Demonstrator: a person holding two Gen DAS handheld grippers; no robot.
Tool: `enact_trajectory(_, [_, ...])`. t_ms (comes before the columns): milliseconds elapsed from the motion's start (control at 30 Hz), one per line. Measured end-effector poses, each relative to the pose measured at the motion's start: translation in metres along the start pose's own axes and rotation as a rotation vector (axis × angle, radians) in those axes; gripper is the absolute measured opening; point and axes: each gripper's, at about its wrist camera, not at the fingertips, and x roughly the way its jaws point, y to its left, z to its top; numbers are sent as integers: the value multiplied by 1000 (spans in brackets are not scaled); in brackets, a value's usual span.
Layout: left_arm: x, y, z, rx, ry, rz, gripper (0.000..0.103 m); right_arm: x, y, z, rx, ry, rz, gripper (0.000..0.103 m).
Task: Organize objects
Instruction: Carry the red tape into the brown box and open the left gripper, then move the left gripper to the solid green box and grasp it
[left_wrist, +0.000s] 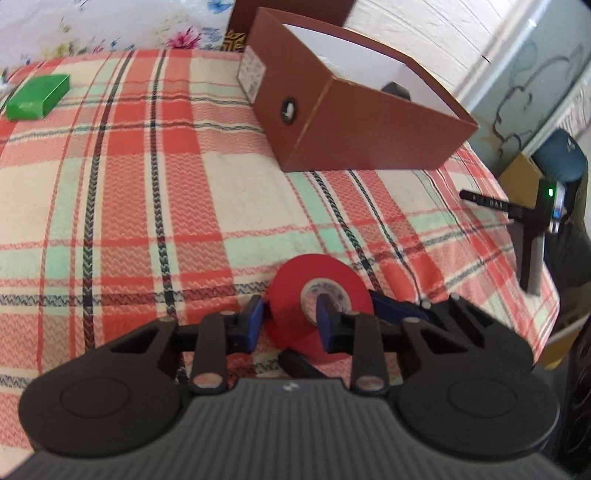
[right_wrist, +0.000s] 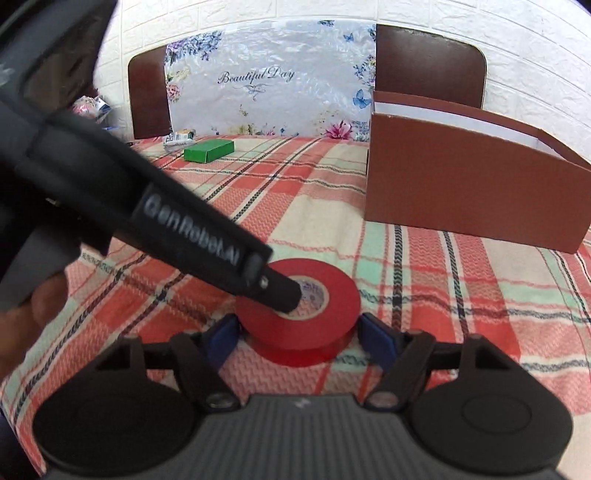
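Left claw (left_wrist: 288, 321) angled down — one finger inside red tape roll (left_wrist: 319, 291).

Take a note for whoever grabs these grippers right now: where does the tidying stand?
Left gripper: one finger in the red tape roll's core, the other outside, pinching its wall.
Right gripper: pads flank the same roll; contact unclear.
Things: roll on the plaid cloth; open brown box beyond it, to the right; green box far left.
Done: a dark item shows inside the brown box.
Left: probably roll, then green box, into the brown box.
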Motion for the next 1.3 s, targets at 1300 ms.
enact_trajectory(1300, [-25, -52, 74, 207, -276, 300, 34, -18, -86, 48, 273, -238, -174, 73])
